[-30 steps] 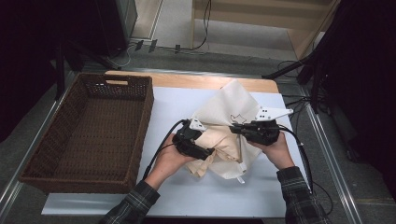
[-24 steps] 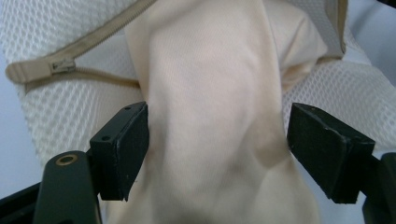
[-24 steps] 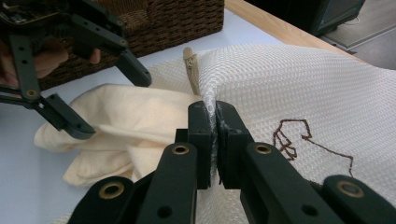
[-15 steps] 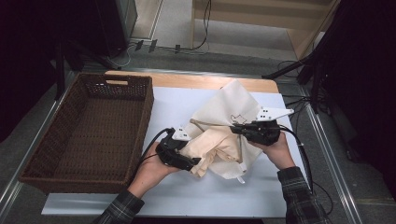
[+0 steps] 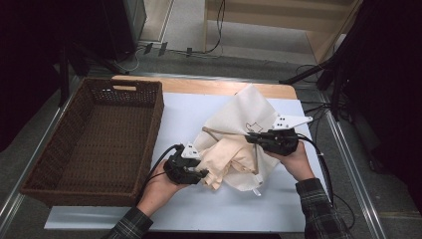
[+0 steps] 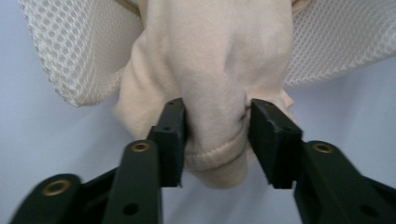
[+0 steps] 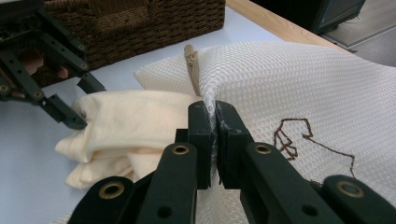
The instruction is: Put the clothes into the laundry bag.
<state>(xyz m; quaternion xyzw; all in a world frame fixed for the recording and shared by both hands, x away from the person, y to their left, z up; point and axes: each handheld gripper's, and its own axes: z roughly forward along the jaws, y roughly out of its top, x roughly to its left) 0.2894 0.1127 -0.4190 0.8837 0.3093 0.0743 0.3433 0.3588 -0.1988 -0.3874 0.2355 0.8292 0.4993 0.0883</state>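
A white mesh bag (image 5: pixel 244 112) with a brown stitched figure lies on the pale table cover, and a cream cloth (image 5: pixel 226 157) sticks out of its near left side. My left gripper (image 5: pixel 203 174) has just been closing its jaws and now pinches the cloth's folded end (image 6: pixel 215 70), both pads pressed into it. The mesh (image 6: pixel 74 51) spreads behind the cloth. My right gripper (image 7: pixel 215 112) is shut on a raised fold of the mesh bag (image 7: pixel 289 79) and holds it up off the table. Across the cream cloth (image 7: pixel 135 121) sits the left gripper (image 7: pixel 86 105).
A large brown wicker basket (image 5: pixel 99 149) stands at the table's left, close beside my left hand. A beige tab (image 7: pixel 191 65) stands up from the bag's fold just past the right jaws. The wooden table edge (image 5: pixel 199 85) runs along the far side.
My left gripper has moved left and toward the near edge, to the cloth's end, and its jaws have closed onto the cloth. The right gripper has stayed put, still holding the mesh.
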